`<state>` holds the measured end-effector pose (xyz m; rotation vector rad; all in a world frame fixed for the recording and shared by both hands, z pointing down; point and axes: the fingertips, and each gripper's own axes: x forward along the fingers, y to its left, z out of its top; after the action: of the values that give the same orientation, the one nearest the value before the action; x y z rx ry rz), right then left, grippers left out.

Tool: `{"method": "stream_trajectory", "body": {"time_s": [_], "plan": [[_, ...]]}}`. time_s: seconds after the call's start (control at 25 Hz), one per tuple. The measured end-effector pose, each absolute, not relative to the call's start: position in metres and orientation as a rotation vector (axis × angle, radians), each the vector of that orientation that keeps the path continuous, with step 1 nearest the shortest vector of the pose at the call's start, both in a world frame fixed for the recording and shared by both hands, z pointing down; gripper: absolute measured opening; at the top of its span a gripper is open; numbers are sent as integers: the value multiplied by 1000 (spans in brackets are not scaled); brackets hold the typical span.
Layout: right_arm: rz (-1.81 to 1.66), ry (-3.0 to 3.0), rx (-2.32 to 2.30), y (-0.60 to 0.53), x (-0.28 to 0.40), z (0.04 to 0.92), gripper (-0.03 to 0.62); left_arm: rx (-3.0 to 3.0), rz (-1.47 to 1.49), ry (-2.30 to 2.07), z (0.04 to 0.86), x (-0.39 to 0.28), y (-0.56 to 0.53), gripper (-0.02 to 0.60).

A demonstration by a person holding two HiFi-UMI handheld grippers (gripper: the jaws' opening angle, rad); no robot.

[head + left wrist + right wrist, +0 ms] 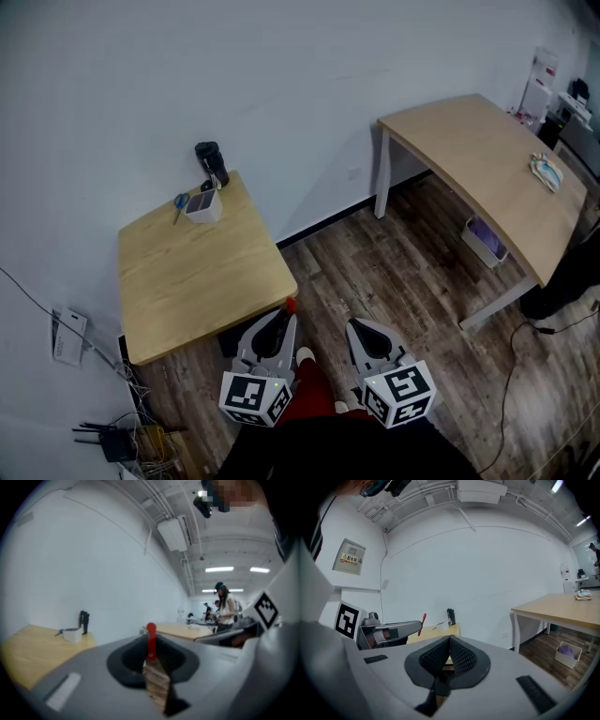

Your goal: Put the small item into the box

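A small wooden table (192, 272) is seen on a wood-plank floor (375, 272) against a white wall (281, 75). Nearest, a slim red item (292, 304) is pinched in the left gripper (286, 315) by the table's near corner. The right gripper (355, 327) is pressed together on nothing. At the far corner, a white box (203, 207) is flanked by blue scissors (179, 202) and a black bottle (213, 164); its contents cannot be made out.

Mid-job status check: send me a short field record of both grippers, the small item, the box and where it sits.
left gripper: shut on the red item, which sticks out past the jaws
right gripper: jaws together, nothing between them
white box: at the far end of the small table
beside box: black bottle, blue scissors
task state: item not yet in box
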<state>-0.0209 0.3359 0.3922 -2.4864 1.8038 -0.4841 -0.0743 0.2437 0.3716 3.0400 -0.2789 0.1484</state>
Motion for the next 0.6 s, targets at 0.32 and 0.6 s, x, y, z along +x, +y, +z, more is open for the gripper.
{"method": "stream_trajectory", "body": {"time_s": [0.32, 0.6], "plan": [[-528, 1836, -2479, 289, 2, 400, 8, 2999, 181, -339, 385, -58, 197, 49], [-582, 1885, -2459, 240, 23, 414, 8, 2969, 219, -393, 400, -43, 151, 50]]}}
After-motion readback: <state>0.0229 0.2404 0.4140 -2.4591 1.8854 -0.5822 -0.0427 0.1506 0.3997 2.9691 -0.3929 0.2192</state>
